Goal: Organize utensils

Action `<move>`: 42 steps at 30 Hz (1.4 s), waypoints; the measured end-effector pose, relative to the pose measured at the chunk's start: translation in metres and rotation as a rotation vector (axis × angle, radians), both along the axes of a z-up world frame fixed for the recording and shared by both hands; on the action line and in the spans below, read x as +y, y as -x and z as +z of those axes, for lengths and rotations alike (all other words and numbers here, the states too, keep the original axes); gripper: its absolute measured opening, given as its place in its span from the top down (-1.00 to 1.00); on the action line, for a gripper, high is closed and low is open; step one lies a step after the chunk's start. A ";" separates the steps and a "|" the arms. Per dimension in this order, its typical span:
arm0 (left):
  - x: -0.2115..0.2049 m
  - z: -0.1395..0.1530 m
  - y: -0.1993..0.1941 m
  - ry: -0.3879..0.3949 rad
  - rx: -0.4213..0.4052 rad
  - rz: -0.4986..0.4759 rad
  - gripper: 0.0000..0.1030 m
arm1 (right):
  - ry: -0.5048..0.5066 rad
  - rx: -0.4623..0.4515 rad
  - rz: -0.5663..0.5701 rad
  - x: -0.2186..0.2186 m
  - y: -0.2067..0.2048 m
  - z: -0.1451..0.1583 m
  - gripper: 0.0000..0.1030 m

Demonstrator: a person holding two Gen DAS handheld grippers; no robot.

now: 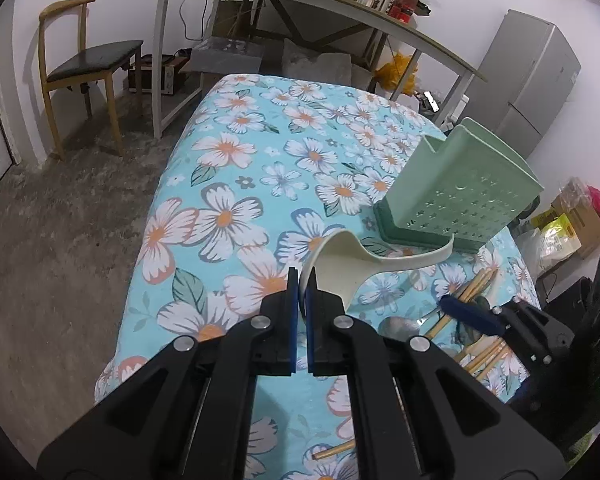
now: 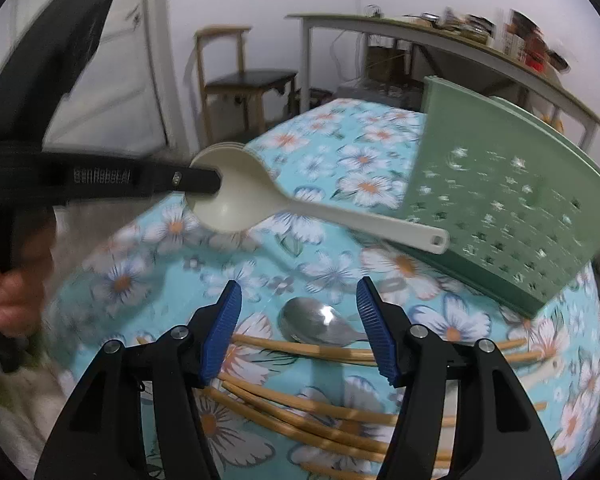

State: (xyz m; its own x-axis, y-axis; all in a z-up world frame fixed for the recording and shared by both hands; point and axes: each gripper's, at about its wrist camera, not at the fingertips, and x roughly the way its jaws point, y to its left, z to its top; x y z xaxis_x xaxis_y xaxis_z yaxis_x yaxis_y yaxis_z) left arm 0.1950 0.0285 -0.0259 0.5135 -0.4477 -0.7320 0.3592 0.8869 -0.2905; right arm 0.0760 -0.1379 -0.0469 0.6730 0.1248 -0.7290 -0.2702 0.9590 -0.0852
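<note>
My left gripper is shut on the bowl rim of a cream plastic spoon, held above the floral tablecloth with its handle pointing toward the green perforated utensil holder. The right wrist view shows the same cream spoon, its handle end close in front of the holder. My right gripper is open over a metal spoon that lies on the cloth among several bamboo chopsticks. Nothing sits between its blue pads.
The table drops off to the floor on the left and at the far end. A wooden chair, a cluttered desk and a grey fridge stand beyond it. A hand holds the left gripper's handle.
</note>
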 end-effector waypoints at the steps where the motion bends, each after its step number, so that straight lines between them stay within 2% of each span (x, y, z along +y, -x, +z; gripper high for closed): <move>1: 0.001 -0.001 0.000 0.000 0.000 0.000 0.95 | 0.026 0.006 0.000 0.003 -0.001 -0.003 0.02; 5: 0.005 -0.004 -0.004 0.006 0.005 0.004 0.95 | 0.140 0.043 -0.011 0.016 -0.004 -0.016 0.19; 9: 0.009 -0.006 -0.007 0.007 0.002 0.016 0.95 | 0.182 0.079 -0.022 0.021 -0.005 -0.023 0.33; 11: 0.012 -0.006 -0.009 0.013 0.007 0.026 0.95 | 0.190 0.085 -0.017 0.023 -0.004 -0.023 0.46; 13: 0.014 -0.006 -0.010 0.015 0.006 0.031 0.95 | 0.221 0.077 -0.029 0.027 -0.004 -0.023 0.81; 15: 0.016 -0.005 -0.010 0.017 0.001 0.036 0.95 | 0.220 0.068 -0.036 0.029 -0.005 -0.019 0.84; 21: 0.020 0.005 -0.008 0.011 -0.039 0.047 0.95 | 0.114 0.007 -0.101 0.005 0.006 0.016 0.89; 29: 0.026 0.033 0.004 0.021 -0.110 0.035 0.95 | -0.151 -0.108 -0.261 -0.076 0.016 0.084 0.95; 35: 0.032 0.064 0.013 0.037 -0.181 0.018 0.95 | -0.326 -0.143 -0.357 -0.132 0.031 0.103 0.95; 42: 0.026 0.103 0.011 0.032 -0.290 -0.003 0.95 | -0.399 -0.204 -0.373 -0.154 0.047 0.118 0.95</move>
State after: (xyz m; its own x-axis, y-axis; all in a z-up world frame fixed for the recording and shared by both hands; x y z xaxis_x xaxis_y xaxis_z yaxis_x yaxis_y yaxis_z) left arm 0.1840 0.0544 0.0775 0.6978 -0.4699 -0.5406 0.4336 0.8779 -0.2034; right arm 0.0293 -0.2915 0.0715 0.8460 0.0904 -0.5255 0.0763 0.9549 0.2870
